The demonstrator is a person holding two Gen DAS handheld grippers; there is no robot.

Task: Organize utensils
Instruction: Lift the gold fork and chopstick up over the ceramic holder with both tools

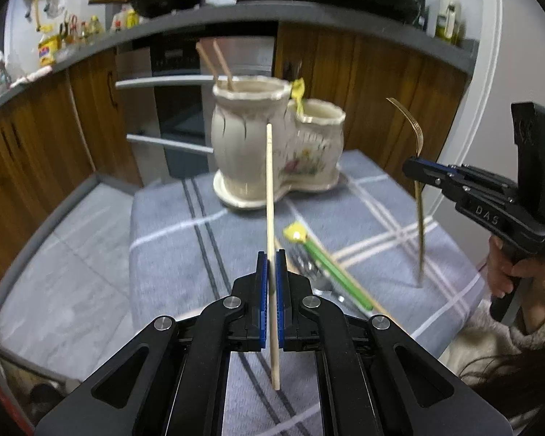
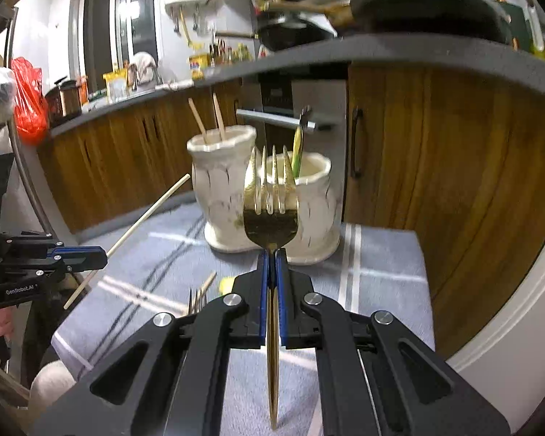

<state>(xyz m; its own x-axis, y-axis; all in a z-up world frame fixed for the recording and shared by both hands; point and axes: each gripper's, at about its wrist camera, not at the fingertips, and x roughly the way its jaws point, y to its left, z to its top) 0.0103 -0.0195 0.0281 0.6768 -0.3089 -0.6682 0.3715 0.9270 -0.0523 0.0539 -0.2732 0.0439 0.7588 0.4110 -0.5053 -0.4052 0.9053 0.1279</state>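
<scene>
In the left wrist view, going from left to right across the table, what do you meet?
Tall ceramic pot holding two chopsticks → chopstick clamped in the left gripper → short ceramic pot → gold fork held by the right gripper.

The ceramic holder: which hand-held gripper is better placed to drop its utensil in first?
Probably the right hand-held gripper: its gold fork lines up before the holder's shorter cup, while the left one's chopstick seems farther.
</scene>
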